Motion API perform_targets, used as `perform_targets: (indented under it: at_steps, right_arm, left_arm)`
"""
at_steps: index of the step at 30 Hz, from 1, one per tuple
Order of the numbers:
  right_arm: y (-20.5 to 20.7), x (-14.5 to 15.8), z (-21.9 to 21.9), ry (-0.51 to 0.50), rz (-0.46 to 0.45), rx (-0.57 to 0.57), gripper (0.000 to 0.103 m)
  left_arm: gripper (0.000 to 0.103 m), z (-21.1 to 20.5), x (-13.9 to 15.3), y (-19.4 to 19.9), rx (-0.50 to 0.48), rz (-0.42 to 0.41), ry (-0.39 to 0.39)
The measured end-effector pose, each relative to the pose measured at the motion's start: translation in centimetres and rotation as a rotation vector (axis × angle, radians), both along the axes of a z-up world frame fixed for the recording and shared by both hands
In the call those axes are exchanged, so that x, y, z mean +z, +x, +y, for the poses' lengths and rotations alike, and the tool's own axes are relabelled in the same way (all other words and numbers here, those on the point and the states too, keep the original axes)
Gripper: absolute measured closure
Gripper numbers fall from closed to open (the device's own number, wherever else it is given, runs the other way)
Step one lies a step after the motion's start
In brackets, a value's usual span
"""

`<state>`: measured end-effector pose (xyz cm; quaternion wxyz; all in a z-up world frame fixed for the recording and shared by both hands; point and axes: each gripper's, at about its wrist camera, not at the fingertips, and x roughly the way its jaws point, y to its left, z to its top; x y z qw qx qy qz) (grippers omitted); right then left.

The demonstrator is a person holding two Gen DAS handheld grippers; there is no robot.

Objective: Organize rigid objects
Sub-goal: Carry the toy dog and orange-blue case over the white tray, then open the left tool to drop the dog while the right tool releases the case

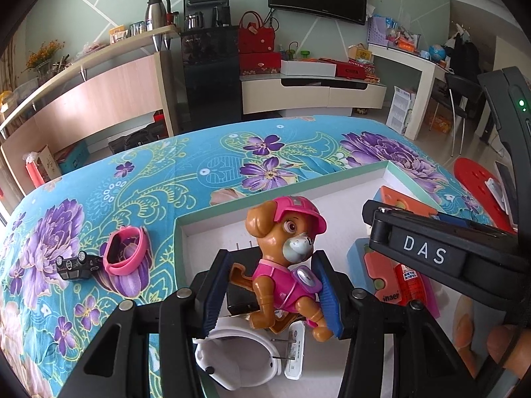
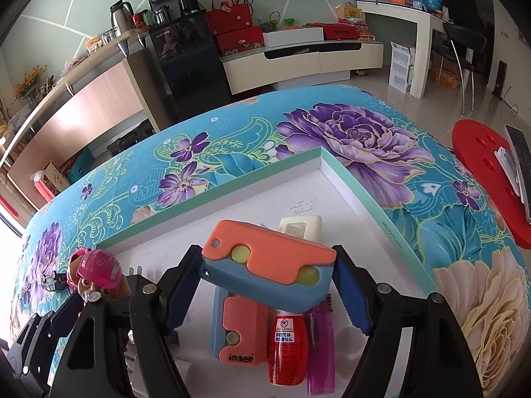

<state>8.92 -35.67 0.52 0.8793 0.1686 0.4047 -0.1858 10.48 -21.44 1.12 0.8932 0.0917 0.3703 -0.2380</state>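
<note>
My left gripper (image 1: 270, 293) is shut on a brown toy dog in a pink helmet (image 1: 282, 258) and holds it over the left part of a white box lid (image 1: 212, 222). My right gripper (image 2: 267, 285) is shut on an orange and blue block (image 2: 265, 265), held above the lid's floor (image 2: 348, 199). Under it lie a second orange and blue block (image 2: 239, 328), a red bottle (image 2: 285, 348) and a purple lighter (image 2: 320, 341). A pink watch (image 1: 127, 252) and a black toy car (image 1: 78, 265) lie on the floral cloth left of the lid.
A black adapter (image 1: 240, 295), a white watch (image 1: 239, 358) and a white plug (image 1: 295, 351) lie in the lid below the dog. A cream piece (image 2: 300, 225) sits behind the held block. A red stool (image 2: 484, 172) stands to the right of the table.
</note>
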Motion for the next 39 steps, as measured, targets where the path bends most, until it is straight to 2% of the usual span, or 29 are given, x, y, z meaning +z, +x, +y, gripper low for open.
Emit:
perform_targets:
  at_steps: [14,21,25,39]
  right_arm:
    - [0.5,-0.5,0.7,-0.010,0.027,0.023,0.025]
    - [0.7,-0.6,0.8,-0.017,0.038,0.026,0.025]
    - [0.8,-0.5,0.9,-0.023,0.038,0.030,0.025]
    - [0.5,0.9,1.2,-0.034,-0.019,0.029,0.025]
  left_arm:
    - [0.050,-0.2,-1.0,0.4,0.003,0.042,0.011]
    - [0.043,0.2,-0.9,0.5,0.014,0.052,-0.005]
    - [0.042,0.3,-0.7,0.5,0.015,0.050,-0.003]
    - [0.042,2.1,0.5,1.0,0.059,0.038,-0.030]
